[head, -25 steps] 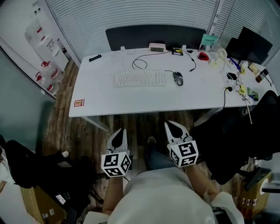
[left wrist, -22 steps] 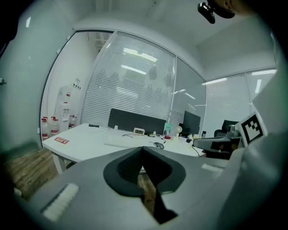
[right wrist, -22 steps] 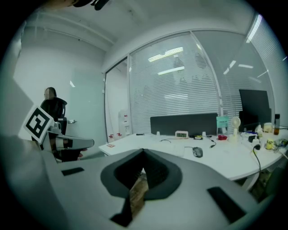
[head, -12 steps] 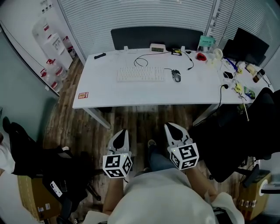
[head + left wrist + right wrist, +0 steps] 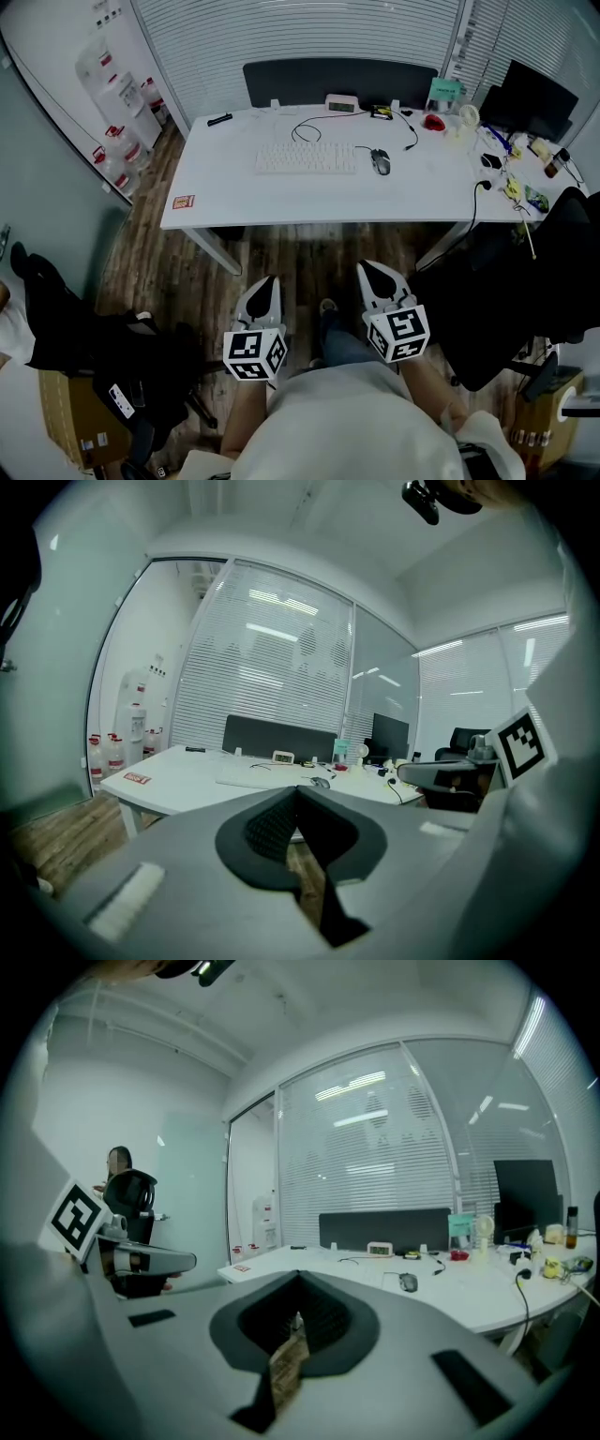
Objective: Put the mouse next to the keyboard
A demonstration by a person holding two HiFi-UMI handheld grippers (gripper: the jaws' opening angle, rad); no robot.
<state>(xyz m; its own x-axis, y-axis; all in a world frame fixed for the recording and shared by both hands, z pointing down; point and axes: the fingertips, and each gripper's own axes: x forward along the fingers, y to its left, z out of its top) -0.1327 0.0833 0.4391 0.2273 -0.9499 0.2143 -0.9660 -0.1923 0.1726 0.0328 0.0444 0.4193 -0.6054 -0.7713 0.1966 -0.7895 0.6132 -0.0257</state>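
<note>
mouse (image 5: 381,162) sits on the white surface (image 5: 281,202), just right of the keyboard (image 5: 306,158), with a small gap between the two. its cord runs back toward the far edge, where a small clock (image 5: 341,102) stands. you are standing well back from the surface, over the wood floor (image 5: 281,253). you hold both tools low in front of you, side by side and pointing toward it. your left tool (image 5: 265,291) has its jaws pressed together, and the left gripper view shows the two dark pads meeting at the tip, with the mouse (image 5: 322,782) far beyond them. your right tool (image 5: 377,277) is pressed together too, and in the right gripper view the mouse (image 5: 408,1282) lies off to the right of its tip. a red card (image 5: 184,202) lies near the left front corner of the surface, and a black chair (image 5: 506,291) stands to your right.
</note>
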